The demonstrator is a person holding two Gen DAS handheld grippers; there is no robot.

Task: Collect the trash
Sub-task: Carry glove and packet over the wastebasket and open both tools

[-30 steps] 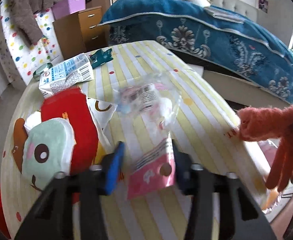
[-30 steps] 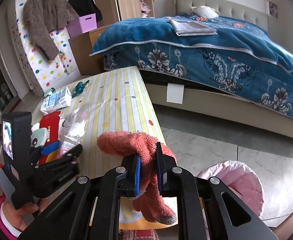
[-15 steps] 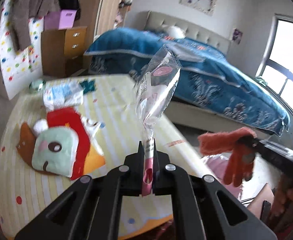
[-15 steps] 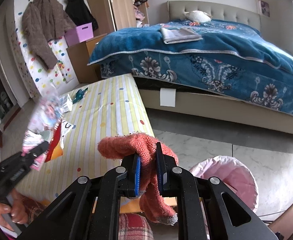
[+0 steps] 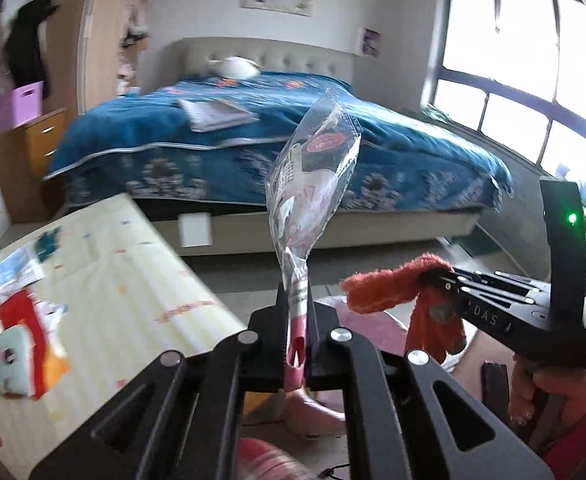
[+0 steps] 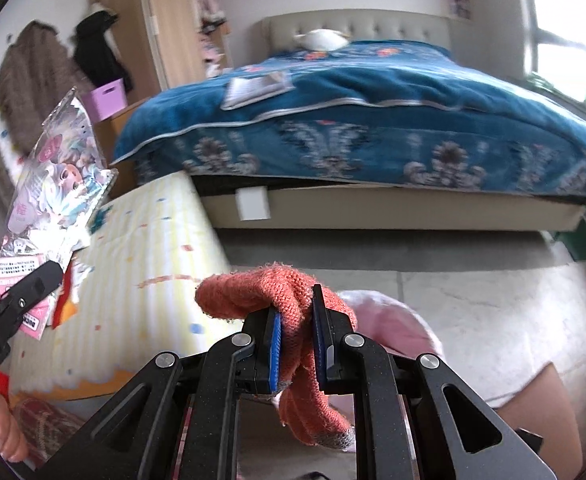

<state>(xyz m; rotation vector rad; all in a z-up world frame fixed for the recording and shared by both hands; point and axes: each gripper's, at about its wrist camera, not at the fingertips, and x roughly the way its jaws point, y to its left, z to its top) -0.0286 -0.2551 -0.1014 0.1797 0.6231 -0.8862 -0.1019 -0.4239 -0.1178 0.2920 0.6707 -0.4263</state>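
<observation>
My left gripper (image 5: pixel 297 312) is shut on a clear plastic wrapper (image 5: pixel 313 184) with a pink end, held upright in the air past the table's edge. The wrapper also shows in the right wrist view (image 6: pixel 53 168), with the left gripper (image 6: pixel 49 272) at the left. My right gripper (image 6: pixel 297 316) is shut on an orange knit glove (image 6: pixel 289 300), which hangs down from the jaws. In the left wrist view the glove (image 5: pixel 397 292) and right gripper (image 5: pixel 441 280) are to the right. A pink-lined trash bin (image 6: pixel 393 324) sits on the floor just below and beyond both grippers.
The low table with a yellow striped cloth (image 5: pixel 105 264) is on the left, bearing a plush toy (image 5: pixel 13 344), a milk carton (image 5: pixel 13 272) and a teal wrapper (image 5: pixel 49 240). A bed with a blue blanket (image 6: pixel 373 112) lies ahead. Grey floor (image 6: pixel 473 288) lies between.
My left gripper closed on the wrapper, lifted it off the table and swung it right toward the bin. My right gripper, still holding the glove, also shifted right.
</observation>
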